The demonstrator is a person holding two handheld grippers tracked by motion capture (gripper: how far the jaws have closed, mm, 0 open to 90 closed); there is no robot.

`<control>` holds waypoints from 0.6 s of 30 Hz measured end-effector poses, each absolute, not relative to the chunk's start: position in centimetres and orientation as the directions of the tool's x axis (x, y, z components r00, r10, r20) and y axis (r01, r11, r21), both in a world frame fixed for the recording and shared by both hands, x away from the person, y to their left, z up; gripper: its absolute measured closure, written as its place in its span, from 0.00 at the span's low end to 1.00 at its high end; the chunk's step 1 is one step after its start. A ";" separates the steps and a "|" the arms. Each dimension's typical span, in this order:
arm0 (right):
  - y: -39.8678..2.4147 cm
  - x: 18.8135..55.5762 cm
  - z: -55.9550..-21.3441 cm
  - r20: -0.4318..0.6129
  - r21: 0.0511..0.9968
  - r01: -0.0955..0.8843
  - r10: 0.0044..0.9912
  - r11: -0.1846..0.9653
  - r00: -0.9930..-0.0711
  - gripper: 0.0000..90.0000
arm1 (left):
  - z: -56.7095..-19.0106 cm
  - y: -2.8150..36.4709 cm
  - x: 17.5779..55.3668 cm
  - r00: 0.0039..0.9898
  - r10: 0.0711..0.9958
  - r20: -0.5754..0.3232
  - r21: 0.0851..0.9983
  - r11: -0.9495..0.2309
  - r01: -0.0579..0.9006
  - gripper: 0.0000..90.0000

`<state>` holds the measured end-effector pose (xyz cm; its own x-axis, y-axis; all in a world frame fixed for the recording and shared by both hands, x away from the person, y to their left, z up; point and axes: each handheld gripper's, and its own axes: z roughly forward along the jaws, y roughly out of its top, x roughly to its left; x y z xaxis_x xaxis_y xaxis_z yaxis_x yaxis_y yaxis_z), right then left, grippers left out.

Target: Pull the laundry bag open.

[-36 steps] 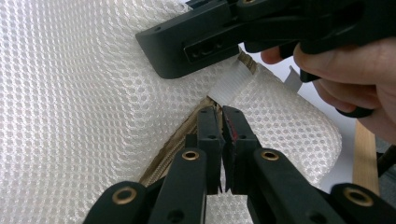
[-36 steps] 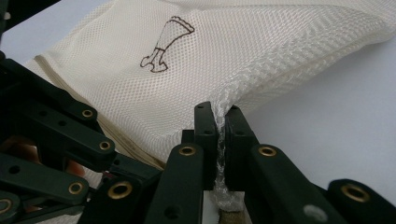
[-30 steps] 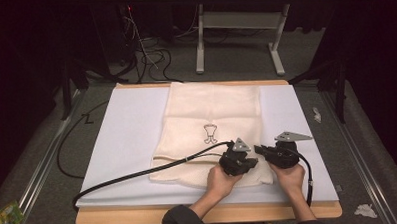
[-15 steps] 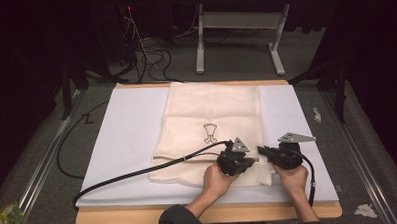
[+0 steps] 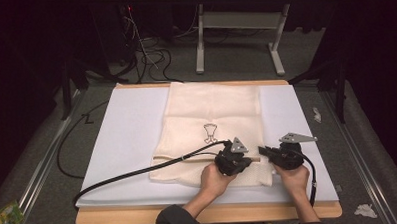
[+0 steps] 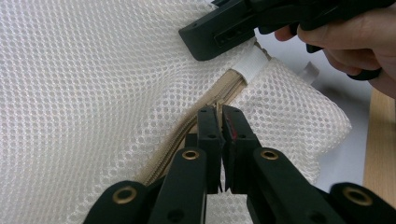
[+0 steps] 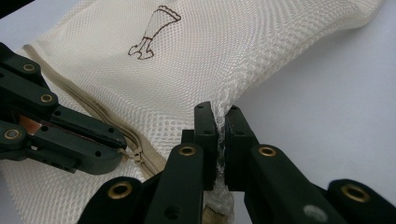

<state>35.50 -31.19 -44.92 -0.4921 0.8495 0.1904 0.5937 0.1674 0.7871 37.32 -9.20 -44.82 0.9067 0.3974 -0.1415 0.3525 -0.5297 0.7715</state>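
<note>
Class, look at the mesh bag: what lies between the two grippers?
Mesh and the zipper of the bag, between left gripper and right gripper, seen in the high view.

This is looking like a lab or test room: the worktop (image 5: 137,124), wearing a white cover, is standing on grey carpet, loose cables (image 5: 149,53) are lying at upper centre, and a metal desk frame (image 5: 239,35) is standing behind in darkness.

the zipper (image 6: 187,135) runs under the left gripper (image 6: 221,122), so the puller it pinches is hidden. the mesh bag (image 7: 224,60) is cut off by the edges of both gripper views. the little drawing (image 5: 210,133) on the bag is too small to tell what it is. the person's arms leave the bottom edge.
</note>
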 end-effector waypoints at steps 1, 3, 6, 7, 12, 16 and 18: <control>-31.2 35.5 -44.9 0.193 0.787 0.595 0.849 0.166 -0.492 0.97 | -44.7 -9.1 37.3 0.908 0.396 -0.137 0.771 -0.533 0.349 0.97; -31.2 35.5 -44.9 0.190 0.788 0.592 0.850 0.167 -0.492 0.97 | -44.7 -9.1 37.2 0.907 0.403 -0.122 0.773 -0.535 0.342 0.97; -31.2 35.5 -44.9 0.185 0.789 0.590 0.850 0.170 -0.493 0.97 | -44.6 -8.9 37.1 0.908 0.406 -0.103 0.782 -0.532 0.327 0.97; -31.2 35.6 -44.9 0.191 0.791 0.590 0.849 0.165 -0.493 0.97 | -44.5 -8.7 37.1 0.906 0.408 -0.108 0.782 -0.528 0.331 0.97; -31.2 35.7 -45.0 0.182 0.787 0.592 0.853 0.173 -0.490 0.97 | -44.7 -8.0 37.5 0.898 0.419 -0.132 0.787 -0.507 0.353 0.97; -31.2 35.7 -45.0 0.190 0.784 0.598 0.853 0.167 -0.487 0.97 | -44.5 -7.8 37.4 0.901 0.419 -0.113 0.787 -0.515 0.339 0.97; -31.1 35.8 -45.1 0.187 0.784 0.596 0.851 0.171 -0.491 0.97 | -44.4 -7.7 37.3 0.901 0.423 -0.099 0.788 -0.520 0.331 0.97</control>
